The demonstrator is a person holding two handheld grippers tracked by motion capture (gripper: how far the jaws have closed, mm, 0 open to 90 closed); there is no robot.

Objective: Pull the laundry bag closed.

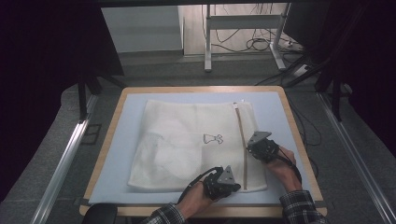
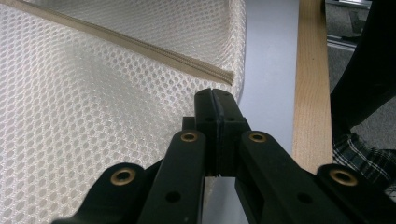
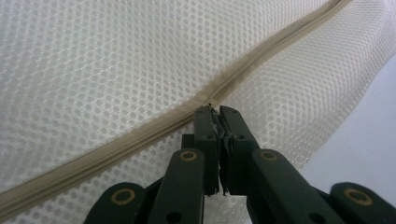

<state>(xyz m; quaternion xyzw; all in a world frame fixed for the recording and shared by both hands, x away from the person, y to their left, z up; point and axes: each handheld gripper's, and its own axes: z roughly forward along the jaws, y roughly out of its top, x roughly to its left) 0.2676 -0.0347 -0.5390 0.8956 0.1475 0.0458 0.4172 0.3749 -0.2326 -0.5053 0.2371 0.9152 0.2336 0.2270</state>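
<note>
Mesh bag [image 1: 187,144] flat on tabletop [image 1: 116,154]. Right gripper [image 3: 218,111] pinches its zipper [image 3: 140,135]; left gripper [image 2: 215,93] pressed together at the bag's near corner.

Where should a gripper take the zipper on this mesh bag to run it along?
Best at the small pull on the zipper, pinched from above with the jaws across the tape. The mesh bag lies flat, so only the raised pull gives purchase. The right gripper sits right at the tape mid-length, apparently there already.
</note>
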